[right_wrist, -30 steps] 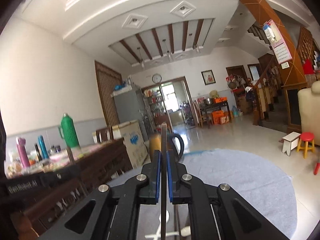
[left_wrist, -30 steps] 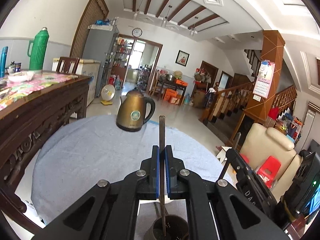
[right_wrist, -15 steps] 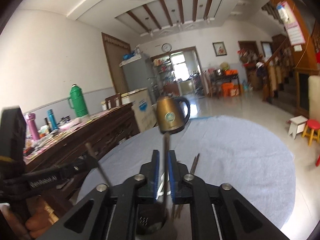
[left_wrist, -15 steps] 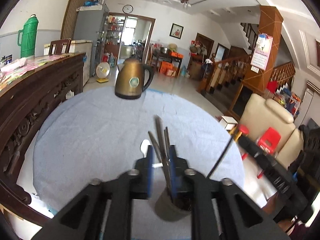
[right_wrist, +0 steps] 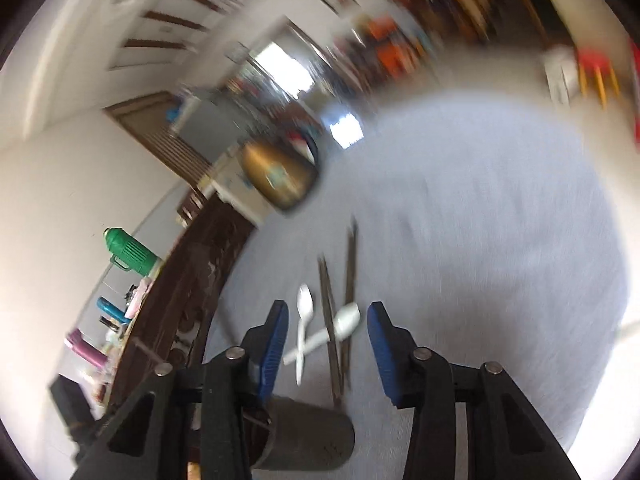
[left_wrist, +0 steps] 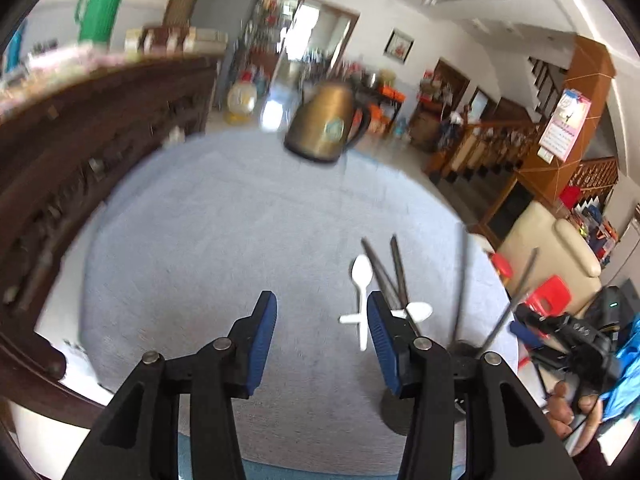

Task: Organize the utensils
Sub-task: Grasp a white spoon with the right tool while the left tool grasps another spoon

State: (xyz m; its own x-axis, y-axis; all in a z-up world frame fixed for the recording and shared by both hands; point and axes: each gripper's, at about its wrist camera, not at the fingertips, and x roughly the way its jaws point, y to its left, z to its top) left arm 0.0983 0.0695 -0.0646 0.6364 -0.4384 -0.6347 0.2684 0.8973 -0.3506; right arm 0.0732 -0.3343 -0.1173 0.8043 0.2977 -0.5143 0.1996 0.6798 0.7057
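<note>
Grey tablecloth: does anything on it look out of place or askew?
Yes. Two white spoons lie crossed on the grey tablecloth, tangled with loose dark chopsticks, beside the dark utensil holder rather than in it. The holder stands upright; nothing looks spilled or broken.

left gripper [left_wrist: 318, 340] opening, right gripper [right_wrist: 328, 346] opening

Bright daylight from far doorway [left_wrist: 298, 36]; heavy motion blur; fisheye-bent edges.
</note>
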